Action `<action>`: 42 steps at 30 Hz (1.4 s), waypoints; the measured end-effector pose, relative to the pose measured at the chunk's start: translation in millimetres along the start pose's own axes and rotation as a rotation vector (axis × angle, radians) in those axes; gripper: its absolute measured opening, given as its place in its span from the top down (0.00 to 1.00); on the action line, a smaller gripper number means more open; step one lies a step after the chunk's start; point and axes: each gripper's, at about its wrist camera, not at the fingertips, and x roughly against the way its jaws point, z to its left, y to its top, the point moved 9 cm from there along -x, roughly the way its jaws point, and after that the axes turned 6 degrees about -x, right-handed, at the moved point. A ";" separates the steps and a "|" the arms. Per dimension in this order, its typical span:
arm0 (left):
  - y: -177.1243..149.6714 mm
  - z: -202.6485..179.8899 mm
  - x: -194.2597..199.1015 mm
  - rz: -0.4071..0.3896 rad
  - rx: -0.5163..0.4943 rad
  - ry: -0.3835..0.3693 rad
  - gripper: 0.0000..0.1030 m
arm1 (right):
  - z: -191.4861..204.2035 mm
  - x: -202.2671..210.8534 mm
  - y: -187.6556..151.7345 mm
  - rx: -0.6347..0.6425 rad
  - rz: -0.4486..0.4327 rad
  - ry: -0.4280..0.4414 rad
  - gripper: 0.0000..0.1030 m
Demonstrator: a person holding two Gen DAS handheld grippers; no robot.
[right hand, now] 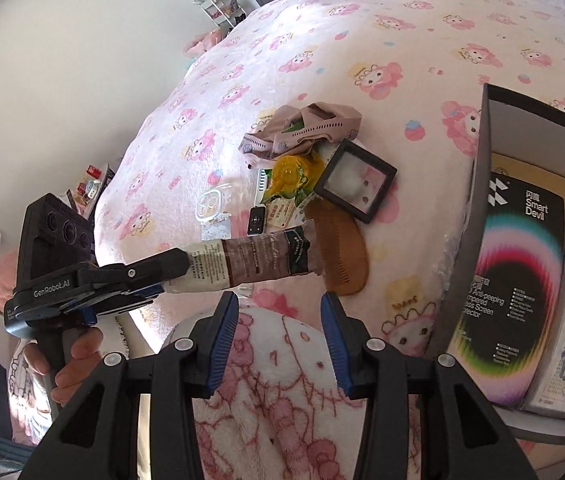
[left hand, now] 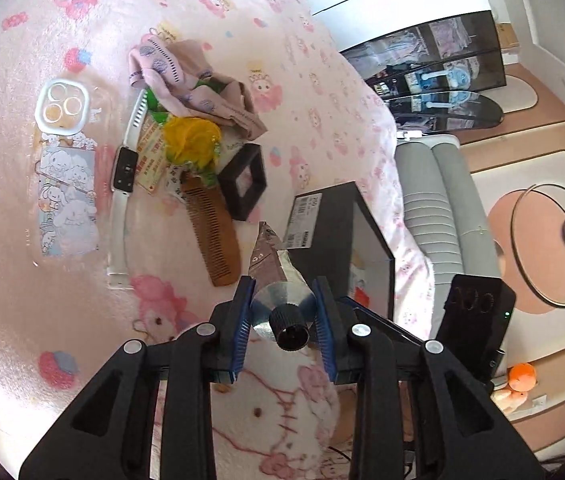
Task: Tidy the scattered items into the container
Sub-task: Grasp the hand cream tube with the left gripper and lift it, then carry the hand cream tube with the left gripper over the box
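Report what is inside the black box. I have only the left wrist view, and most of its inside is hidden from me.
Observer: A Smart Devil screen protector pack lies inside the black box.
Operator: Check the right tool.
Observer: The right tool is open, with nothing between its pads.
Operator: Describe the side of the tube I am holding.
Observer: The tube in the left tool is cream near the cap end and brown further along, with small print on it.
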 end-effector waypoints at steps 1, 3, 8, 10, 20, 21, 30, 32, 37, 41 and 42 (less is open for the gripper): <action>-2.0 -10.4 1.8 0.000 -0.012 -0.028 0.72 | -1.2 8.7 0.9 -0.007 -0.017 0.007 0.63; -6.7 -31.3 -1.0 0.016 -0.037 -0.070 0.72 | -5.0 28.9 2.6 -0.008 -0.058 0.020 0.62; -24.5 -85.0 -39.1 0.105 -0.127 -0.102 0.72 | -44.4 82.6 3.8 0.009 -0.188 -0.071 0.61; -35.0 -107.2 -60.0 0.151 -0.145 -0.142 0.72 | -68.7 100.4 0.0 -0.006 -0.200 -0.087 0.60; -51.2 -177.3 -186.0 0.306 -0.198 -0.196 0.72 | -198.1 166.4 15.3 -0.047 -0.259 -0.210 0.45; -51.5 -179.7 -198.9 0.320 -0.205 -0.177 0.72 | -211.9 168.1 21.4 -0.057 -0.266 -0.248 0.45; -60.9 -175.4 -284.6 0.477 -0.235 -0.092 0.72 | -268.0 156.1 12.3 -0.193 -0.331 -0.210 0.45; -54.9 -170.3 -286.8 0.456 -0.266 -0.005 0.72 | -270.2 160.2 15.2 -0.155 -0.357 -0.292 0.45; -40.5 -150.5 -280.3 0.391 -0.322 0.195 0.58 | -269.7 170.8 17.0 -0.161 -0.390 -0.299 0.45; -34.6 -143.5 -262.4 0.332 -0.325 0.249 0.50 | -275.5 160.4 11.6 -0.171 -0.346 -0.332 0.45; -35.8 -146.0 -257.5 0.318 -0.339 0.249 0.50 | -275.8 158.2 10.8 -0.166 -0.338 -0.346 0.45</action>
